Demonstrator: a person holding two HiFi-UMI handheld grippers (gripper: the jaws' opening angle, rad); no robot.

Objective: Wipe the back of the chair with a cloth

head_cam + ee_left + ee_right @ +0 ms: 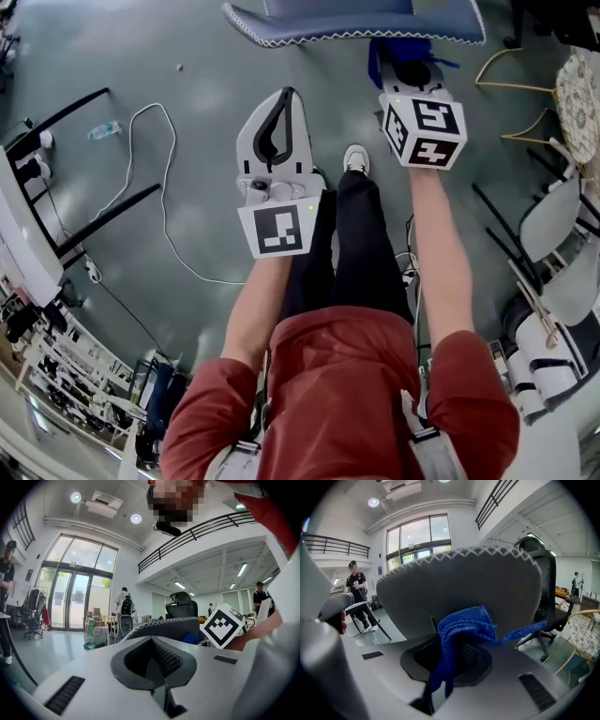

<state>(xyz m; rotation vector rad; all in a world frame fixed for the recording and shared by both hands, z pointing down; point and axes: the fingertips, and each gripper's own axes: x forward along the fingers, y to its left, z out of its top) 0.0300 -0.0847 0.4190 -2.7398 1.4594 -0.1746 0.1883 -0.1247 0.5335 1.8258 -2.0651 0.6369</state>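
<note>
The chair back (356, 23), grey-blue with white zigzag stitching along its rim, stands at the top of the head view. In the right gripper view the chair back (459, 588) fills the space just ahead of the jaws. My right gripper (405, 66) is shut on a blue cloth (464, 630), which bunches up between the jaws and hangs close against the chair back. My left gripper (277, 122) hovers lower and to the left, short of the chair, jaws shut with nothing in them. In the left gripper view the chair back (161, 627) rises just past the left gripper (152, 654).
A white cable (159, 187) loops over the grey floor beside a water bottle (103, 131) and black table legs (103, 211). Stacked chairs (553, 225) and a gold wire frame (516, 84) crowd the right. A black office chair (541, 573) stands behind, and a person (356, 592) is at far left.
</note>
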